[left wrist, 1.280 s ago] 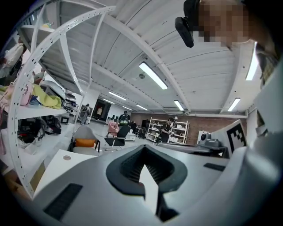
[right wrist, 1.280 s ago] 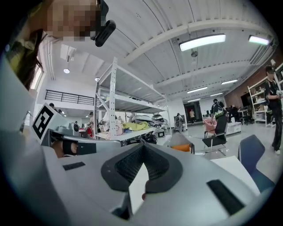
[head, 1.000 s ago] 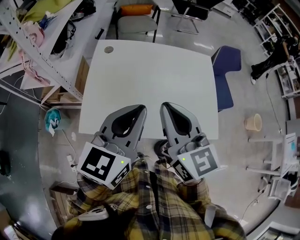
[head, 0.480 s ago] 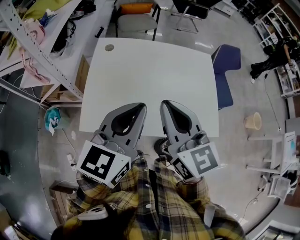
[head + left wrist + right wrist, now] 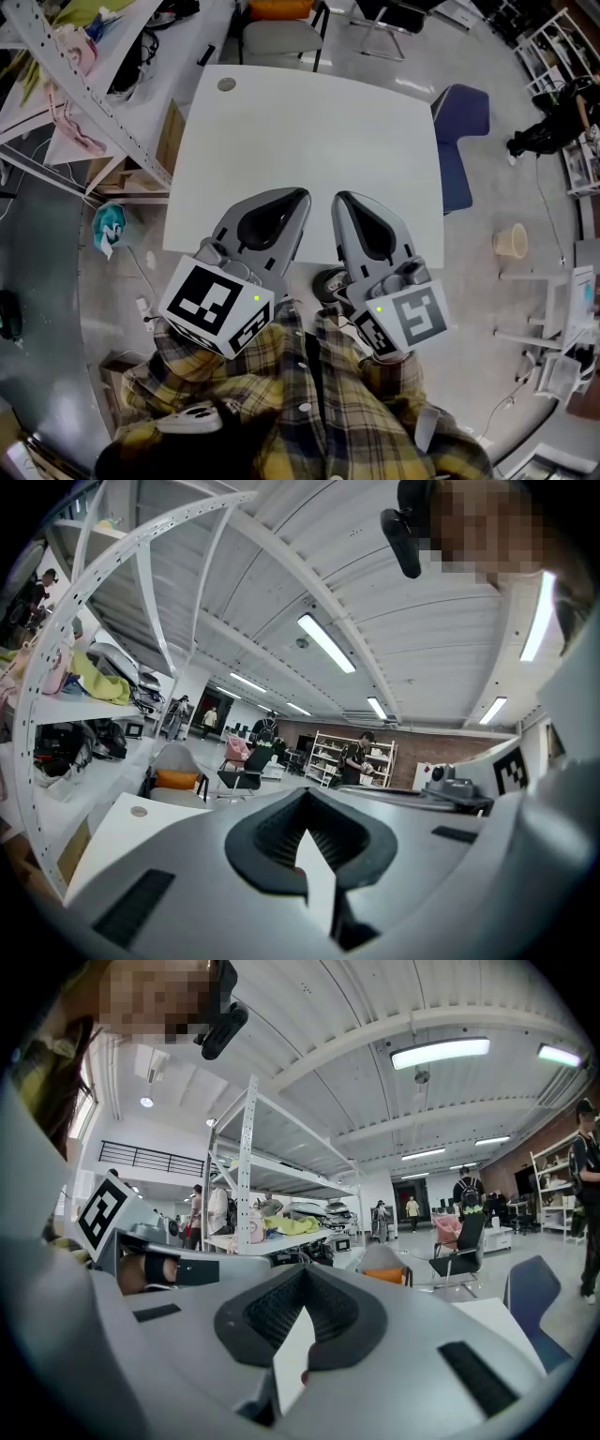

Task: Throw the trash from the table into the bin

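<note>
A white table (image 5: 309,131) fills the middle of the head view. The only thing showing on its top is a small round grey cap (image 5: 226,84) at the far left corner. My left gripper (image 5: 298,195) and right gripper (image 5: 341,200) hover side by side over the table's near edge, pointing across it. Both are shut with nothing between the jaws. In the left gripper view the left gripper (image 5: 305,795) has its tips meeting, as does the right gripper (image 5: 305,1272) in the right gripper view. A small beige bin (image 5: 509,242) stands on the floor to the right.
A blue chair (image 5: 457,141) stands at the table's right side and a grey chair (image 5: 277,37) with an orange cushion beyond its far edge. Cluttered metal shelving (image 5: 84,103) runs along the left. A teal object (image 5: 108,230) lies on the floor at the left.
Both grippers keep their place and stay shut. Only the head view has shifted a little, so the table and grippers sit slightly lower in the picture.
</note>
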`<action>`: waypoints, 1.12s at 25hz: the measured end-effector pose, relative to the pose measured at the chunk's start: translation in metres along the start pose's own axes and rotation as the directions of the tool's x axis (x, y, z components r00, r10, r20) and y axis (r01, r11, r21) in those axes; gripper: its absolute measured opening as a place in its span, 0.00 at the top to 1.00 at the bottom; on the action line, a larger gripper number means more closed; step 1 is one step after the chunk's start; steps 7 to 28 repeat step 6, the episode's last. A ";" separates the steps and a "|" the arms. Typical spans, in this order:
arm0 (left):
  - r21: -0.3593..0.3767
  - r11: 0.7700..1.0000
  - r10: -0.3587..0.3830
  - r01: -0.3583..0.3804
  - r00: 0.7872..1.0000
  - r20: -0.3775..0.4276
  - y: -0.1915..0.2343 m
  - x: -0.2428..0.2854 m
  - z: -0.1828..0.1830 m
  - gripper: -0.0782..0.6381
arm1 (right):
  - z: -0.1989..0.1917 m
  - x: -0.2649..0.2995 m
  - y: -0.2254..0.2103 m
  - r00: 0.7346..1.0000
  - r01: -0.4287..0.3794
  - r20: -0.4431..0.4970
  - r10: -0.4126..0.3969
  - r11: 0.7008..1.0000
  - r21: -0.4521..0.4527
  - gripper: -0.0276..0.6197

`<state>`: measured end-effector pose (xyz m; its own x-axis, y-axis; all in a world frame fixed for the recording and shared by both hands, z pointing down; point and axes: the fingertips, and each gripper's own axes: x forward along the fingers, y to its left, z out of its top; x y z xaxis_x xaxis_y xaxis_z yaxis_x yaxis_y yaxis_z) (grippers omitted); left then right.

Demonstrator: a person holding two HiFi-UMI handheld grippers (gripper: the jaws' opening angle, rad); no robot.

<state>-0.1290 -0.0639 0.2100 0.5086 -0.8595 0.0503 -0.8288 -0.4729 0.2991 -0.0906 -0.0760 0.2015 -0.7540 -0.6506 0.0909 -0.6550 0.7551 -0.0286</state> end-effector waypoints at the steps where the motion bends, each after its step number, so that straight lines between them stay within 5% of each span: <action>1: -0.003 1.000 -0.006 0.006 1.000 0.002 0.001 0.002 0.002 0.88 | 0.000 -0.001 -0.001 1.000 0.002 0.000 -0.002 1.000 0.000 0.96; 6: 0.042 0.998 -0.055 0.055 0.998 0.010 0.008 0.017 0.022 0.88 | 0.007 -0.006 -0.013 0.999 0.029 0.014 -0.029 0.999 -0.014 0.96; 28: 0.042 0.998 -0.055 0.055 0.998 0.010 0.008 0.017 0.022 0.88 | 0.007 -0.006 -0.013 0.999 0.029 0.014 -0.029 0.999 -0.014 0.96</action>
